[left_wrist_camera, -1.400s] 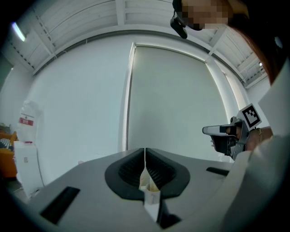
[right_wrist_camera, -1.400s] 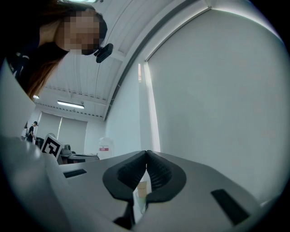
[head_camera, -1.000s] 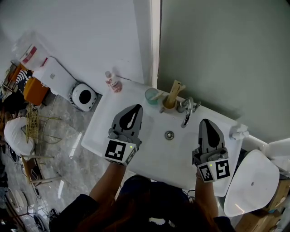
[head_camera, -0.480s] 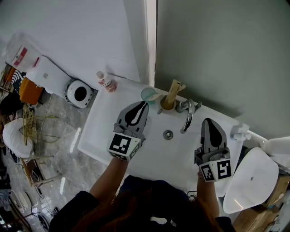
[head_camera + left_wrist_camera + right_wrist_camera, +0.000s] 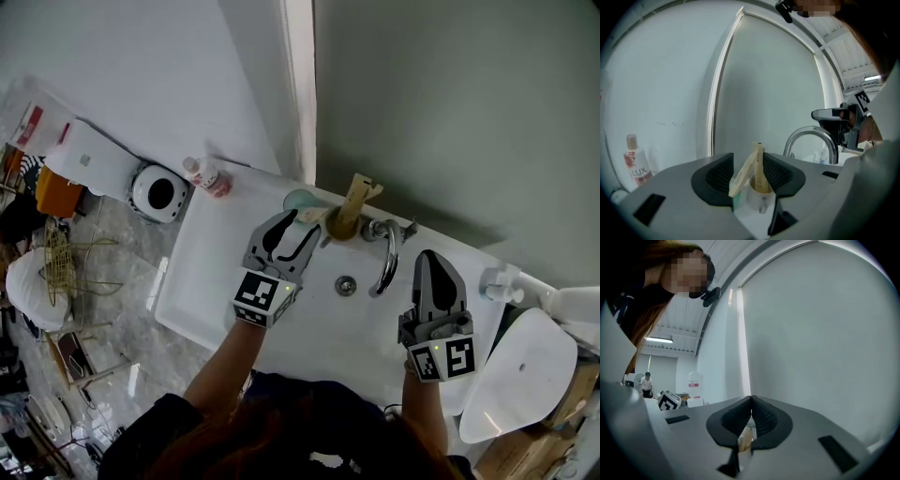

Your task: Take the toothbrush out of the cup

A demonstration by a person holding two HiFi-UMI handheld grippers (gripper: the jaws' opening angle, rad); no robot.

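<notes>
Toothbrush (image 5: 760, 165) upright in cup (image 5: 759, 200) on back rim of sink (image 5: 225, 272), beside tap (image 5: 386, 258). Left claw (image 5: 301, 227) just opened wide; handle framed between pads, untouched. Right claw (image 5: 751, 403) pinched closed. Handle likely light, stiff, thin: pinch upper stem, lift straight.

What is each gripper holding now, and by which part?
Nothing. The left gripper, jaws just opening, has the pale wooden toothbrush between them, not gripped; the right gripper is shut, empty.
</notes>
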